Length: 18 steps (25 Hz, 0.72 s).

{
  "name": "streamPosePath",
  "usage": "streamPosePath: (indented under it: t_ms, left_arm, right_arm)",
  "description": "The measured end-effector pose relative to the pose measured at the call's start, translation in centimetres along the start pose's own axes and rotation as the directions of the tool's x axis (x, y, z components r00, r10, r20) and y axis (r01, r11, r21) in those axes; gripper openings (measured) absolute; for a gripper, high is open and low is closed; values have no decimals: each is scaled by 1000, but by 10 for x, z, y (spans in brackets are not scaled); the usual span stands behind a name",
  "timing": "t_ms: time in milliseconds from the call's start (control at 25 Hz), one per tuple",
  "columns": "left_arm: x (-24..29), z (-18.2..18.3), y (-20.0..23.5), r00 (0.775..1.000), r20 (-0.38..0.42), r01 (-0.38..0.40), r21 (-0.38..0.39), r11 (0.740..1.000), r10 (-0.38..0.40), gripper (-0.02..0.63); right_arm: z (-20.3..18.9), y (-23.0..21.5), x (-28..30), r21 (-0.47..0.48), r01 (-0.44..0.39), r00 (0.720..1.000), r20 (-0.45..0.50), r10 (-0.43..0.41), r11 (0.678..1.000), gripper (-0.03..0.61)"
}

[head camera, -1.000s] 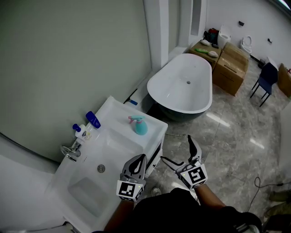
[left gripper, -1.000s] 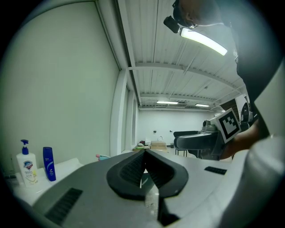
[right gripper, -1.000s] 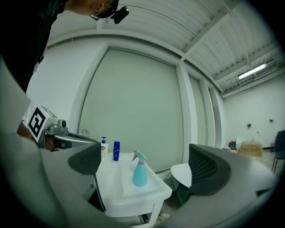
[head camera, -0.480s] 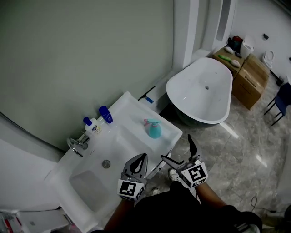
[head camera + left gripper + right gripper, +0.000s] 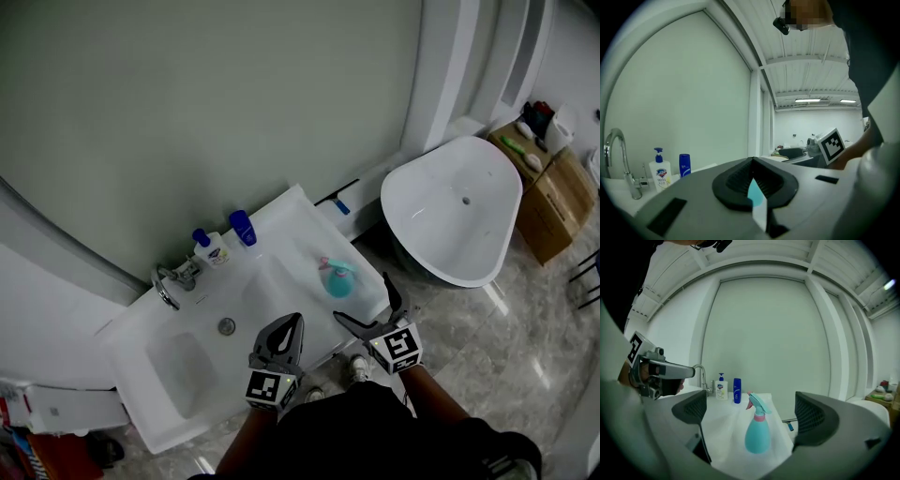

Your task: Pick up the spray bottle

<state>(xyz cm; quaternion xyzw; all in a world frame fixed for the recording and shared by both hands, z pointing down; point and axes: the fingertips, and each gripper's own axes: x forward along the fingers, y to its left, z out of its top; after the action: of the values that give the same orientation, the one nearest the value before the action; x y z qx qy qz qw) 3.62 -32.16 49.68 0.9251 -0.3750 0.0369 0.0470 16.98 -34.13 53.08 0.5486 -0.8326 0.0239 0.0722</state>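
You hold your right gripper (image 5: 366, 302) in front of the white sink top (image 5: 281, 234). Its two jaws are wide open and there is nothing in them. The spray bottle (image 5: 336, 278) stands up straight on the flat right end of the sink top, close to the front edge. It has a round blue-green body and a pink ring under its spray head. In the right gripper view you see the bottle in the gap between the two open jaws, a little way ahead of them. The jaws do not touch it.

Your left gripper (image 5: 291, 326) is low over the front edge of the sink top, to the left of the right one. Its jaws are pressed together and hold nothing.

At the back of the sink top, by the green wall (image 5: 187, 112), a white soap bottle (image 5: 211, 249) with a blue pump stands next to a small dark blue bottle (image 5: 243, 228). The shiny tap (image 5: 171, 282) is just to the left of them, over the sink bowl (image 5: 178, 375). These are well apart from the spray bottle.

A big white bathtub (image 5: 459, 211) stands on the floor to the right of the sink
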Motion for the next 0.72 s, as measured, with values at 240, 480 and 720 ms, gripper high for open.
streamPosePath:
  t_ms: [240,480,720]
  left_arm:
    - [9,0,7,995,-6,-101,-11,995,101,-3]
    - [10,-2,14,984,-16,-179,-10,984,179,-3]
    - [5,-7,17,971,-26,-239,-27,971,239,-3]
  right_arm:
    - [-28,-13,29,11,-105,992,-66,105,994,581]
    - [-61,-22,53,35,-162,979,-118,165,986,512]
    - [-79,-25,68,25,-196,967,-161,197,980,375]
